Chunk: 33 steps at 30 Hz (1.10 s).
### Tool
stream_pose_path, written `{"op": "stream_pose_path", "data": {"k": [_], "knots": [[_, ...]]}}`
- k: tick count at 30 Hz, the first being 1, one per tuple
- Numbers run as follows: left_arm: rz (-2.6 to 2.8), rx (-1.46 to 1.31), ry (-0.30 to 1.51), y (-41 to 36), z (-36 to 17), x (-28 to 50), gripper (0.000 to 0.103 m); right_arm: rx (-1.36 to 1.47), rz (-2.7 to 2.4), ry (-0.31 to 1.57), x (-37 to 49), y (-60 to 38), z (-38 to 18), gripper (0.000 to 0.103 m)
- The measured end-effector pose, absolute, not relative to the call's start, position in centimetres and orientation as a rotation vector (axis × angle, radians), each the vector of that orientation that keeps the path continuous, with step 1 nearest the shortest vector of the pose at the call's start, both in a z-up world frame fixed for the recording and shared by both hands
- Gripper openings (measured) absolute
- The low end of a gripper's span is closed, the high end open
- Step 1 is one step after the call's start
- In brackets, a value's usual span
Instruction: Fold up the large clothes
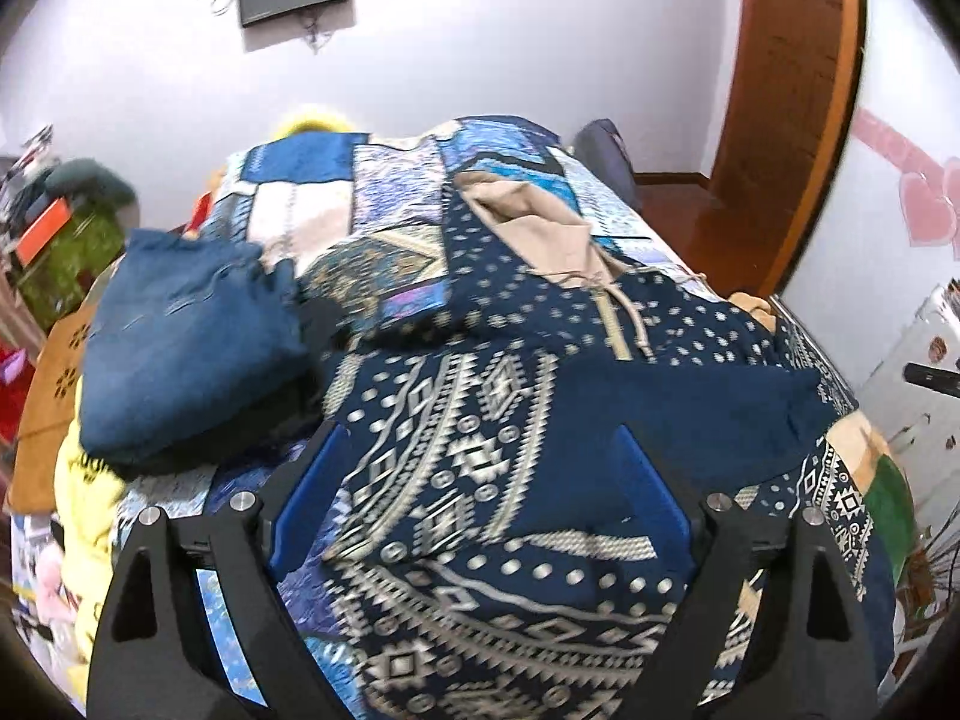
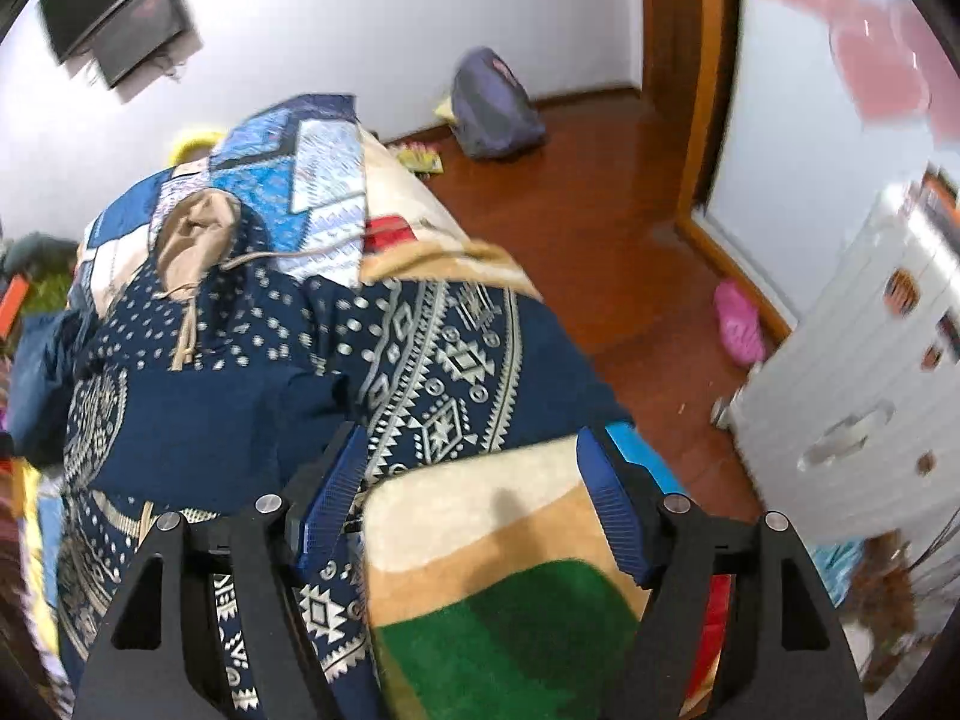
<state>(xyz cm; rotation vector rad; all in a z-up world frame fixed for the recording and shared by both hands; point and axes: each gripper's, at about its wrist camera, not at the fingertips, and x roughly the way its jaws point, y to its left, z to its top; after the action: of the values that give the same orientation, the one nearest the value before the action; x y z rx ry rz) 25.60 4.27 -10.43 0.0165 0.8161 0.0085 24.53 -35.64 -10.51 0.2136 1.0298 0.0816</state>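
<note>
A navy hoodie (image 1: 480, 468) with white geometric patterns and a beige-lined hood (image 1: 534, 228) lies spread on the bed. It also shows in the right wrist view (image 2: 420, 360), with its hood (image 2: 198, 234) toward the far end. My left gripper (image 1: 480, 444) is open, with its blue pads wide apart just above the hoodie's patterned body. My right gripper (image 2: 474, 450) is open above the hoodie's right edge and a beige and green blanket (image 2: 498, 546). Neither gripper holds cloth.
A folded blue denim garment (image 1: 186, 348) lies on the bed's left. A blue patchwork quilt (image 1: 372, 198) covers the bed. A wooden floor (image 2: 600, 228) with a grey backpack (image 2: 492, 108), a pink slipper (image 2: 738, 324) and a white dresser (image 2: 870, 360) lies to the right.
</note>
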Motion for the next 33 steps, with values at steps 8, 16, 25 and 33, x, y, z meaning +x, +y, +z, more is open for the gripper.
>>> {"op": "stream_pose_path", "data": {"k": [8,16,25,33], "knots": [[-0.013,-0.010,0.887,2.6,-14.1,27.9,0.089,0.430,0.074,1.185,27.9,-37.7,-17.5,0.069],[0.005,-0.035,0.921,3.5,-16.3,28.8,0.089,0.562,0.019,1.210,30.8,-39.5,-21.2,0.069],[0.061,-0.087,0.948,5.1,-17.4,28.9,0.089,0.759,-0.068,1.187,33.0,-42.2,-22.9,0.026],[0.062,-0.051,0.944,4.8,-16.8,27.5,0.089,0.505,0.020,0.981,31.6,-39.5,-14.1,0.008]]}}
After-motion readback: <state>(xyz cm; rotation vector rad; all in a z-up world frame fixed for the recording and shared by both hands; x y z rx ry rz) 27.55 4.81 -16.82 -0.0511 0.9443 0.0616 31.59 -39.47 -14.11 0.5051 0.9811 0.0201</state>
